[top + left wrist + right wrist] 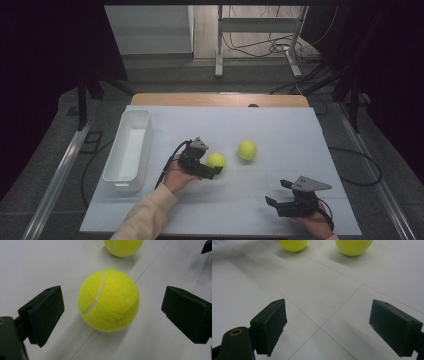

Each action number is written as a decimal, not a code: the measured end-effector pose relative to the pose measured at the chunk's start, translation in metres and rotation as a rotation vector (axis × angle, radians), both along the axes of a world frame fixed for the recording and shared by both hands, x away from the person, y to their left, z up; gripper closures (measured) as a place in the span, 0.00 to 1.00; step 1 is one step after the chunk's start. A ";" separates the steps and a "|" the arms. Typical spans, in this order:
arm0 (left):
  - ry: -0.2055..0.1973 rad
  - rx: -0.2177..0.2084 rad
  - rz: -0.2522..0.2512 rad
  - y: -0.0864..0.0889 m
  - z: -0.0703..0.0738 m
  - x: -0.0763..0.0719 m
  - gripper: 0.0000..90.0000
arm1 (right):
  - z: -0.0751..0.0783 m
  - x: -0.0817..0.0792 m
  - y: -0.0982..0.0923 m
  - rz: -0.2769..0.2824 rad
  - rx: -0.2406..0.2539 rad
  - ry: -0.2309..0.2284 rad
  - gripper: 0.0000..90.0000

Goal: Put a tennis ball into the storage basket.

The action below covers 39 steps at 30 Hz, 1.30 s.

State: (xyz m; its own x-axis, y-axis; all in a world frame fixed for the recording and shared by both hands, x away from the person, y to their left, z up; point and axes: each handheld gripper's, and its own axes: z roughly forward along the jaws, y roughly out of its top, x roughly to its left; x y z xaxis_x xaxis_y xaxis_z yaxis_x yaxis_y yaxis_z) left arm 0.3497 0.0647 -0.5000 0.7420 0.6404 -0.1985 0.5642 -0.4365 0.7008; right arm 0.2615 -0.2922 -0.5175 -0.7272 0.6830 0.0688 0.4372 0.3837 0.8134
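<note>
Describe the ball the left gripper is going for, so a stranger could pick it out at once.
On the white table, right of the long white bin, lie two yellow tennis balls. The near ball is the one closer to the person. It sits between the open jaws of the left gripper; the far ball lies alone.

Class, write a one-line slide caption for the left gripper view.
Open left gripper straddling a tennis ball on the white table.

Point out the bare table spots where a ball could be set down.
Free: the far stretch of the table beyond both tennis balls, and the near strip between the forearm and right tongs. Crowded: around the left tongs, beside the white bin.
</note>
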 end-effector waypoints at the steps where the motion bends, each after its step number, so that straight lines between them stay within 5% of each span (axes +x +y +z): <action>1: 0.002 0.001 -0.001 -0.001 -0.001 0.001 0.06 | 0.000 0.000 0.000 0.000 0.001 -0.001 0.16; 21: 0.028 0.026 0.009 -0.009 -0.010 0.009 0.08 | 0.000 0.000 0.000 0.002 -0.001 0.000 0.16; 39: 0.013 0.052 -0.017 -0.009 -0.011 0.008 0.30 | 0.001 -0.001 0.000 -0.003 -0.003 -0.001 0.16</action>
